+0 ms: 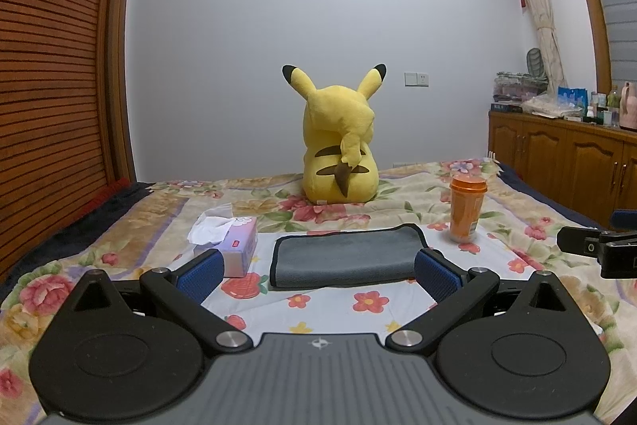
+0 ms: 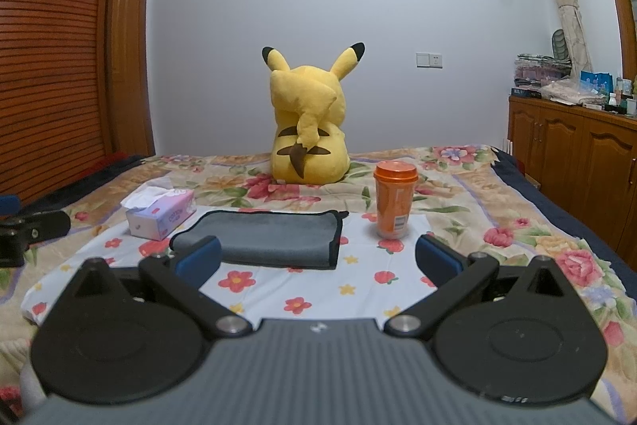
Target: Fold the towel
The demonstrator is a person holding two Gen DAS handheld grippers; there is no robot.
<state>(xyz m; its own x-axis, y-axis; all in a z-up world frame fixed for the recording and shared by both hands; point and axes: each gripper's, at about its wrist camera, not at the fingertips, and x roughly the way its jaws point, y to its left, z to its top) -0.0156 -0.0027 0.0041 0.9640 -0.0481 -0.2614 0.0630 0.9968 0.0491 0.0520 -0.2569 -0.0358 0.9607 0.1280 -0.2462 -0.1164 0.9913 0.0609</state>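
Observation:
A grey towel [image 1: 344, 255] with a black hem lies folded flat on the floral bedspread, just ahead of my left gripper [image 1: 318, 271]. The left gripper is open and empty, its blue pads either side of the towel's near edge, held back from it. In the right wrist view the towel [image 2: 262, 237] lies ahead and to the left. My right gripper [image 2: 318, 257] is open and empty, its left pad in front of the towel's near left corner. Each gripper shows at the edge of the other's view.
A tissue box [image 1: 233, 243] sits left of the towel and an orange lidded cup [image 1: 466, 210] right of it. A yellow Pikachu plush [image 1: 340, 146] sits behind. Wooden cabinets [image 2: 577, 154] stand at the right, a slatted wardrobe [image 1: 51, 66] at the left.

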